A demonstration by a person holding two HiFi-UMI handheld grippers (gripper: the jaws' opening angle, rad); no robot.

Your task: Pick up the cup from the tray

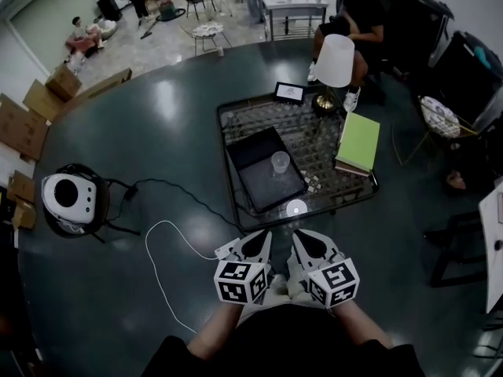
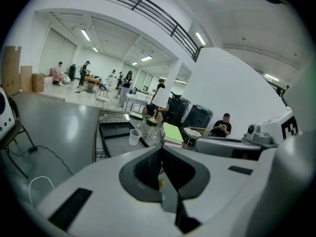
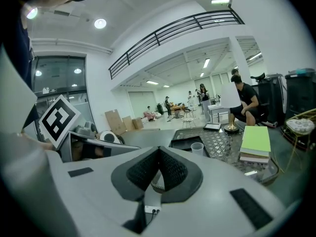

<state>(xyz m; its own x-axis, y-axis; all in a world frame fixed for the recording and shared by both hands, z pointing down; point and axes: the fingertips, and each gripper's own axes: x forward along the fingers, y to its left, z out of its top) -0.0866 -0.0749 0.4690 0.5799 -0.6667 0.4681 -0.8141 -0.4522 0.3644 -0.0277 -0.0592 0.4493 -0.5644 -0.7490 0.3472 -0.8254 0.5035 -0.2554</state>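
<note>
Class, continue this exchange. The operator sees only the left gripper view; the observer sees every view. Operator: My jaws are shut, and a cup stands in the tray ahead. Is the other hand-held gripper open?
Observer: No. The right hand-held gripper has its jaws shut, with nothing between them.
Operator: What is the white thing at my left edge?
Observer: A round white device lying on the table. A black cable runs from it to the right.
Operator: How do the two grippers sit?
Observer: In the head view, the left hand-held gripper and the right one are held side by side above the table's near edge, short of the tray and the cup.
</note>
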